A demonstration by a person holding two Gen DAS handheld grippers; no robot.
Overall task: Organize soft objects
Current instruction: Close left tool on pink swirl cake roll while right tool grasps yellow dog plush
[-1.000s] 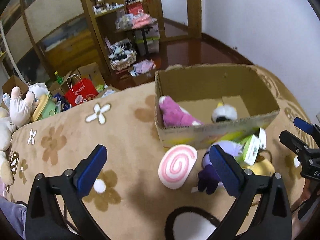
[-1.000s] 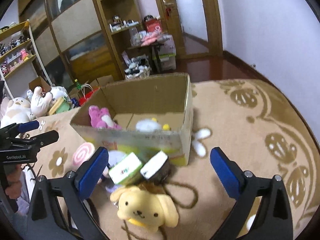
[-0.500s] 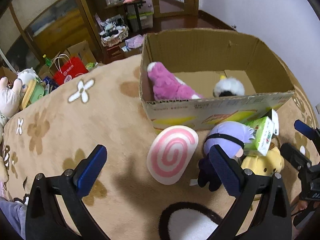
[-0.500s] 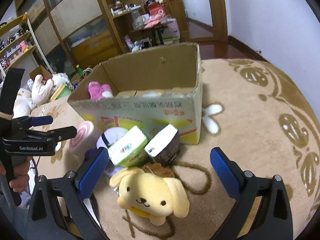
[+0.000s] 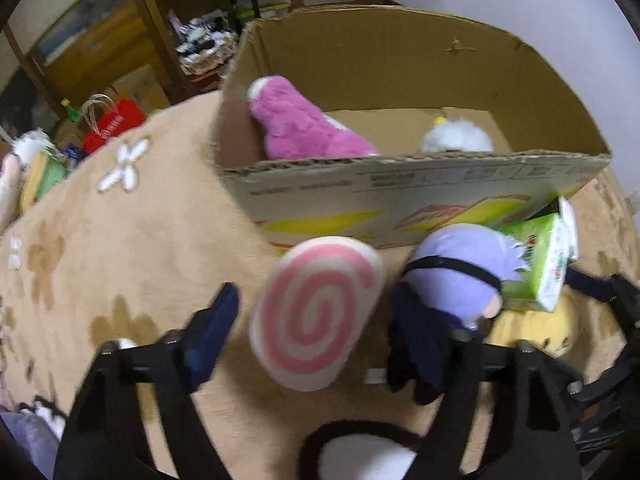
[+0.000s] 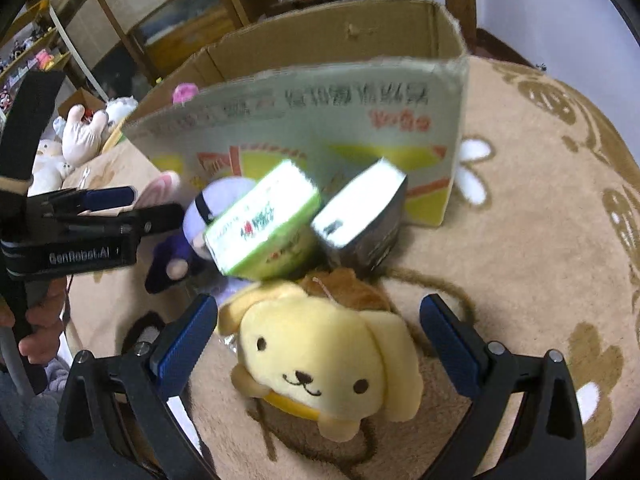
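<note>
A pink-and-white swirl plush (image 5: 316, 312) lies on the tan rug between the wide-open fingers of my left gripper (image 5: 320, 344). A purple-haired doll (image 5: 456, 276) lies at its right finger. My right gripper (image 6: 320, 336) is open around a yellow dog plush (image 6: 320, 356). An open cardboard box (image 5: 400, 196) behind holds a pink plush (image 5: 300, 128) and a white fluffy toy (image 5: 456, 138). The doll (image 6: 192, 236) and the box (image 6: 320, 120) also show in the right wrist view.
A green carton (image 6: 264, 228) and a dark grey box (image 6: 360, 220) lean against the cardboard box. Stuffed toys (image 6: 80, 136) sit at the rug's far left. Shelves (image 5: 168, 12) and a red bag (image 5: 112, 124) stand beyond.
Both grippers have moved forward and down. The swirl plush now sits between my left fingers and the yellow dog between my right fingers. Both stay open.
</note>
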